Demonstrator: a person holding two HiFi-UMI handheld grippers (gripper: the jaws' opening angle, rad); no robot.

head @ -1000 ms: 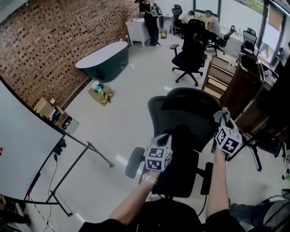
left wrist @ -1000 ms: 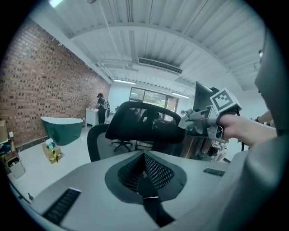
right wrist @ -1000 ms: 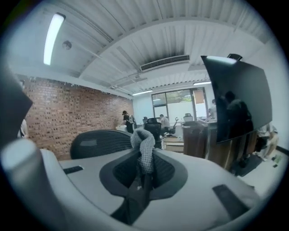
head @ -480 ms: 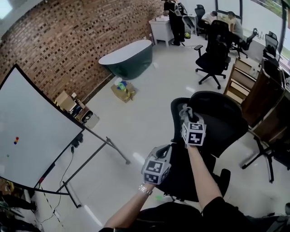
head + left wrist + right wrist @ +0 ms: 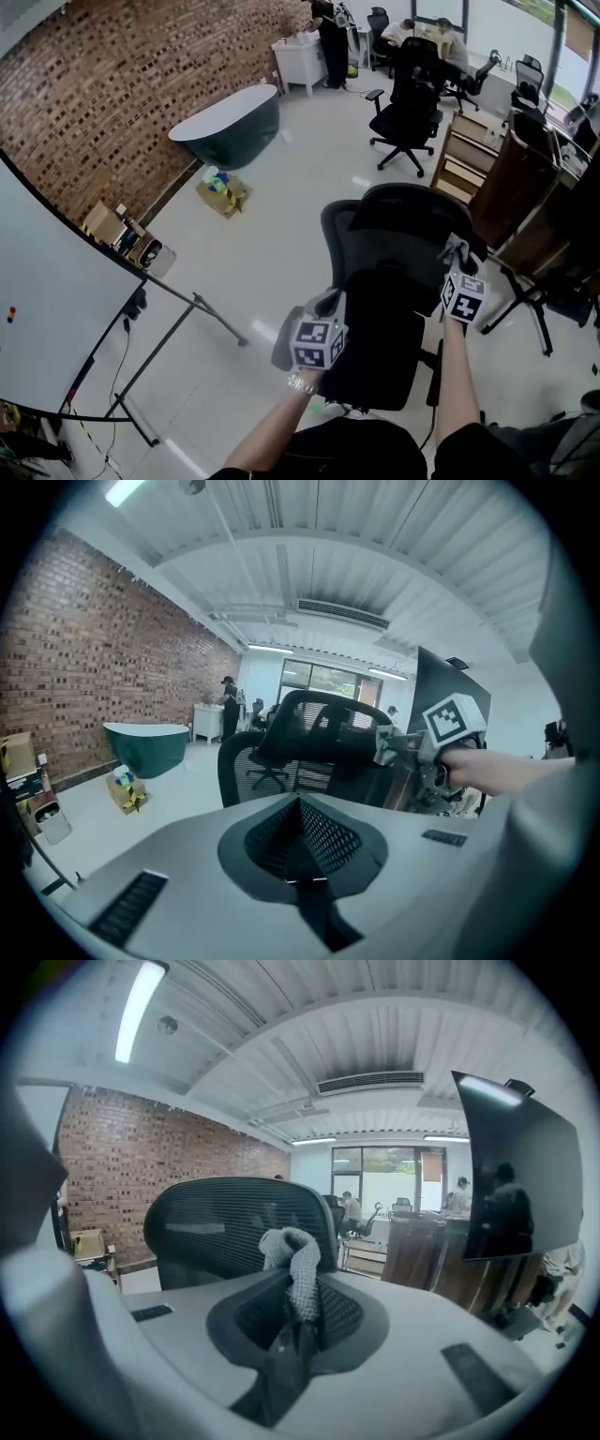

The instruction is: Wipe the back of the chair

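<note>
right claw (image 5: 298, 1314) clenched on grey cloth (image 5: 292, 1252) | cloth by chair back (image 5: 401, 225) right edge | left claw (image 5: 300, 860) clenched, empty

Chair back (image 5: 234, 1227) ahead of right gripper (image 5: 295, 1330): black mesh, fine open weave, matt; rim smooth black plastic. Cloth (image 5: 298, 1269) between its jaws: grey, coarse waffle knit, soft. Gripper bodies: smooth matt grey plastic. Left gripper (image 5: 302, 860) pads: black, cross-hatched grip texture. Floor (image 5: 281, 187) beyond left gripper: pale, glossy, reflective. Brick wall (image 5: 122, 84) far to its left: rough, matt. Cabinet (image 5: 502, 187) right of right gripper: brown wood, slight sheen.
</note>
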